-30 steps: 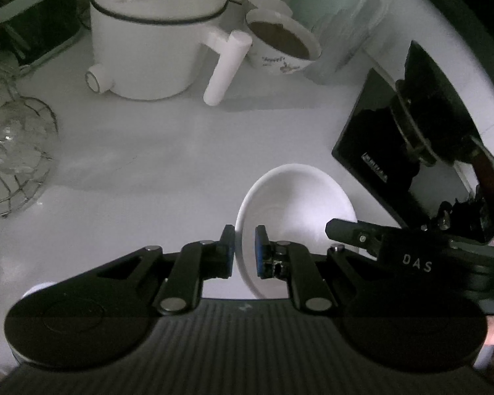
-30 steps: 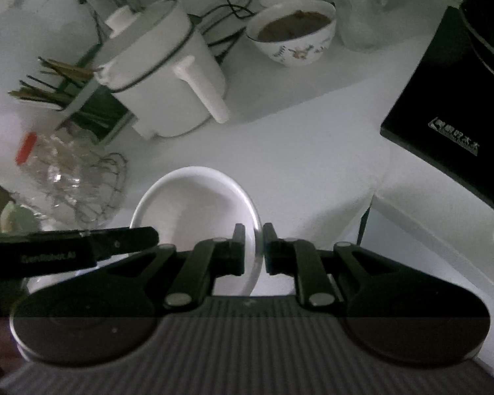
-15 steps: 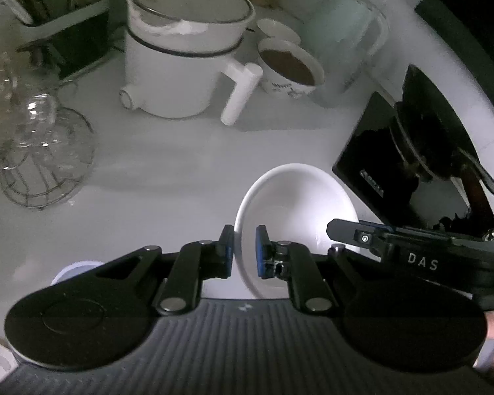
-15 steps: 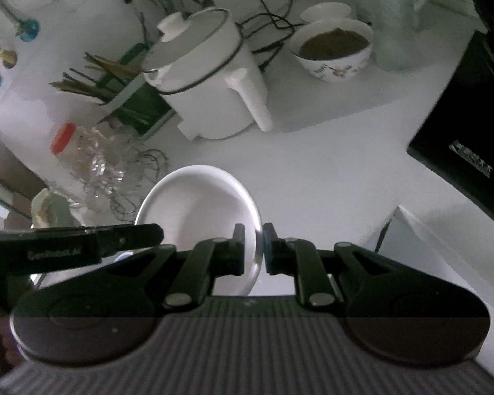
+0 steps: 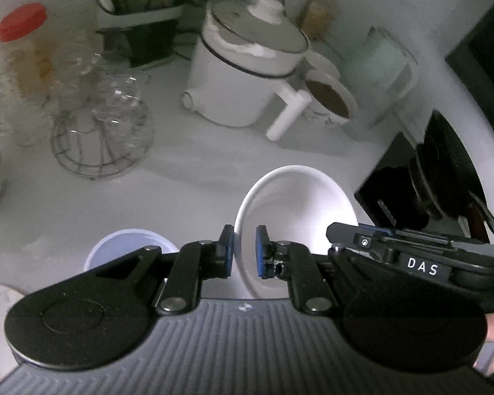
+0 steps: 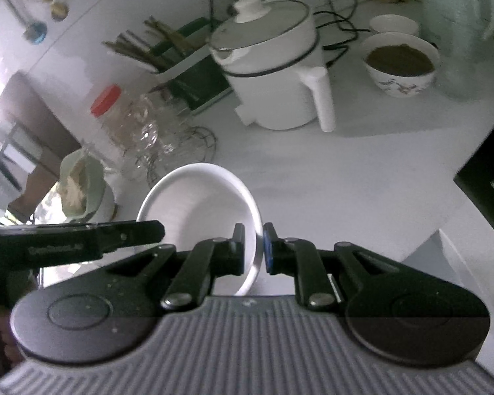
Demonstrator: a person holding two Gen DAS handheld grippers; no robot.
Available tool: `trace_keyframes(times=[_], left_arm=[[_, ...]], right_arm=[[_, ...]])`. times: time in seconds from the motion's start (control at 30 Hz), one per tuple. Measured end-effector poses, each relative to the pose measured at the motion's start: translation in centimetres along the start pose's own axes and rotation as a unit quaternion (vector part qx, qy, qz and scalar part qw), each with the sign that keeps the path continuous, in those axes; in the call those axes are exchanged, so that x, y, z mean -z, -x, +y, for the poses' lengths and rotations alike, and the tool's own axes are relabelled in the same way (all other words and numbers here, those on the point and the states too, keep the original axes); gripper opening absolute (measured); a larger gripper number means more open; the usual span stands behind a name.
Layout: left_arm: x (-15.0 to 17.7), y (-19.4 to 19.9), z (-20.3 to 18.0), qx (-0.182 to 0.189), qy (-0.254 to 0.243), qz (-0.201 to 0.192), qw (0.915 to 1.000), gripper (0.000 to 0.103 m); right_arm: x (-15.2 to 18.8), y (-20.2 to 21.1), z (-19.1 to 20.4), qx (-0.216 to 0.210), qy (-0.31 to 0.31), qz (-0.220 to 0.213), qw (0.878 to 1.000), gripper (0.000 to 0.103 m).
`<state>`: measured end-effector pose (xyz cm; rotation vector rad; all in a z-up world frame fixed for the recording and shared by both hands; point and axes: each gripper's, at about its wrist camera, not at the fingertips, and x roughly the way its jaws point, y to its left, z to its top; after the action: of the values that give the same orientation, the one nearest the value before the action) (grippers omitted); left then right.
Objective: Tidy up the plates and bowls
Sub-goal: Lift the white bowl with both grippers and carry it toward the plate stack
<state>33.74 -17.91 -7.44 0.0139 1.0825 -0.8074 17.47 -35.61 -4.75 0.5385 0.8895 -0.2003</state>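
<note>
A white bowl (image 5: 296, 210) is held in the air between both grippers. My left gripper (image 5: 245, 253) is shut on its left rim. My right gripper (image 6: 254, 247) is shut on its right rim; the same bowl shows in the right wrist view (image 6: 197, 210). A pale blue bowl (image 5: 128, 247) sits on the white counter below the left gripper. A patterned bowl with brown contents (image 6: 401, 62) stands at the back, with a small white bowl (image 6: 393, 23) behind it.
A white electric pot (image 5: 247, 75) with a handle stands at the back. A wire rack with glasses (image 5: 102, 131), a red-capped jar (image 5: 23, 33) and a utensil holder (image 6: 181, 56) are at the left. A black cooktop (image 5: 428, 177) lies at the right. A pale kettle (image 6: 457, 16) stands back right.
Both grippers have risen and pulled back with the bowl. More of the counter shows, and the pale blue bowl has come into view below.
</note>
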Motion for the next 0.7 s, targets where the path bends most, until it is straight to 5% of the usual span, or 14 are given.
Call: trace_keyframes(times=[0.43,0.7], left_arm=[[2.7,4.2,3.6,-0.066,0.08,-0.056,0.993,0.014],[4.7,2.7,6.3,-0.098,0.148,-0.045,0.9831,0.014]], right_arm=[[-0.8,-2.2,5.0,-0.049,0.08,0.036,0.995,0.015],[-0.6,-4.6,7.4,-0.052,0.135,0.074,0.987,0.015]])
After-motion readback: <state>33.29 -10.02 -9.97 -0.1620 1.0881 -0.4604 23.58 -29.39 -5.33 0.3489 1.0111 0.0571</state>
